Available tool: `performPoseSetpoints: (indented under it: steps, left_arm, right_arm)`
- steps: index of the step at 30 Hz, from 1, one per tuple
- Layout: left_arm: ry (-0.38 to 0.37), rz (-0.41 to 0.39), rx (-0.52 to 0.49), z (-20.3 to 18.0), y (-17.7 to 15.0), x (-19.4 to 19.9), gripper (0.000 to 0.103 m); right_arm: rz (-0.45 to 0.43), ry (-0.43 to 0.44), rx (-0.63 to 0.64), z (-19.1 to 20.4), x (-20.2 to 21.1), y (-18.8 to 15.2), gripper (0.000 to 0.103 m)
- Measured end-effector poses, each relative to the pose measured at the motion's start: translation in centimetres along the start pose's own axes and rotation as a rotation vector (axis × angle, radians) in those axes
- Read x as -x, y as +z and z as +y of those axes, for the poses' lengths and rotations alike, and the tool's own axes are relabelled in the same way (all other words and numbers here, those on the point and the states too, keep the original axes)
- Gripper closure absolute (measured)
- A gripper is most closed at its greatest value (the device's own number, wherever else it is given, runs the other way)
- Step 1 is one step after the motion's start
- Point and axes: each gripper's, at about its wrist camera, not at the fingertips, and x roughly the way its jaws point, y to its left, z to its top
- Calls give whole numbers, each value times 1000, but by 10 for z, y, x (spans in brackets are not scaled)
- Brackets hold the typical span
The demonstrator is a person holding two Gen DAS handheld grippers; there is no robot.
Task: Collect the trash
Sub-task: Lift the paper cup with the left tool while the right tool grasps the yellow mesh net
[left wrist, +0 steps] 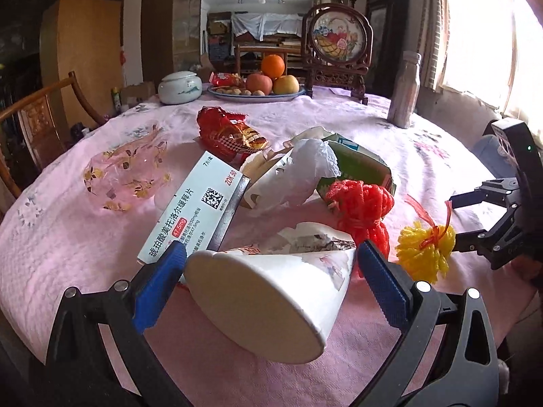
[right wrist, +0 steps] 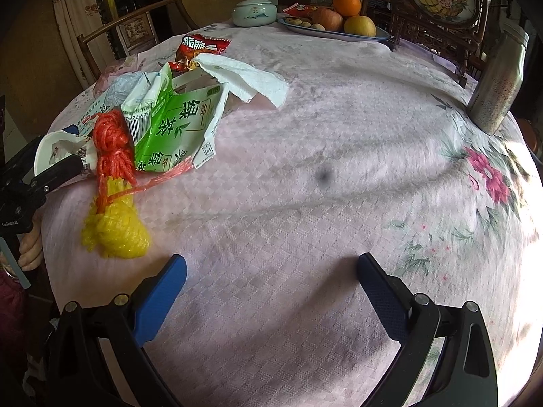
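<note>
Crumpled white paper cup (left wrist: pixel 268 302) sits between your spread left claw (left wrist: pixel 271 261): light, crushable, so pinch its sides gently. Right claw (right wrist: pixel 271 268) hangs apart, empty.

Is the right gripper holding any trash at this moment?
No: in the right wrist view the right gripper is open over bare pink tablecloth, with the yellow mesh bundle lying off to its side.

Window glare, fisheye-warped edges, slight blur

Left tool (left wrist: pixel 271 261) straddles a tipped paper cup (left wrist: pixel 271 302), fingers apart.
</note>
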Motion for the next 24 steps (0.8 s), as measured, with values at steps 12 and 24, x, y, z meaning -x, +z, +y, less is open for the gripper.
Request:
performPoseSetpoints:
  steps: [12,24]
  left_arm:
    - [-58,10,-158,-40,-21,16,6]
    - [-180,-2,117,-21,-18,12,14]
  right_arm:
    - [-7,22,1,-1,2,-1,4]
    - [-175,65,110,18,33,-10,5]
